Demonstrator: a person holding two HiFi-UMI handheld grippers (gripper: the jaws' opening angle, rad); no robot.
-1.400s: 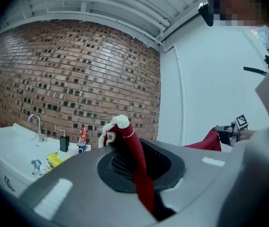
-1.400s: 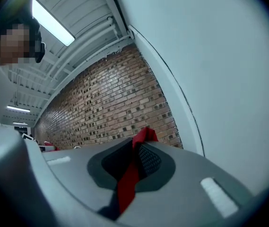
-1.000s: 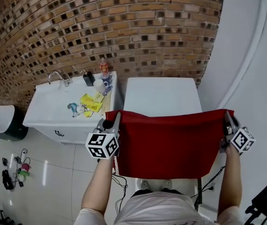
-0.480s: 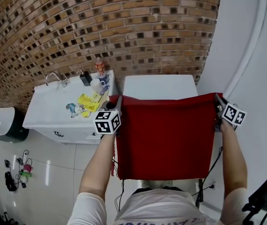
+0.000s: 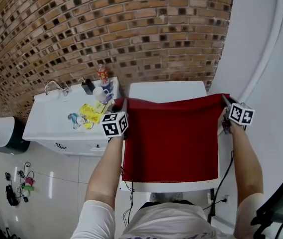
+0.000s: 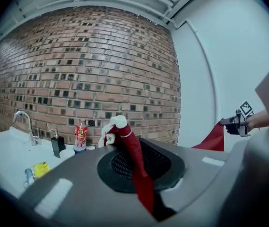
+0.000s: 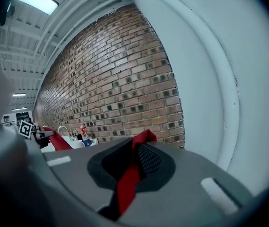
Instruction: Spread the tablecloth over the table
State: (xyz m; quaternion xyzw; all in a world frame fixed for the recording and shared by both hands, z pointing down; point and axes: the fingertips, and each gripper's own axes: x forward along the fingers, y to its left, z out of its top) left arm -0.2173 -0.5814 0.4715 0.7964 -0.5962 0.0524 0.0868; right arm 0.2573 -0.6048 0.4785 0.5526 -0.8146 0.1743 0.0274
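**A:** Where's the tablecloth sitting?

**B:** The red tablecloth [image 5: 171,133] is stretched out over the white counter [image 5: 166,89] and covers most of its top. A bare strip of the counter shows at its far end, next to the brick wall [image 5: 131,34]. A thin white strip also shows along the counter's near edge. The cloth's far hem is raised and pulled taut across the counter's width.

**A:** And the grippers?

**B:** Both are clenched on the cloth. The left gripper [image 5: 124,105] is at the counter's left side and pinches the far left corner, with red fabric bunched between its jaws. The right gripper [image 5: 225,98] is at the counter's right side and clamps the far right corner, with a red fold running back through its closed jaws.

**A:** Anything beside it?

**B:** A white sink unit [image 5: 56,118] stands just left of the counter. It carries a red bottle [image 5: 102,73] and some yellow packets [image 5: 92,111].
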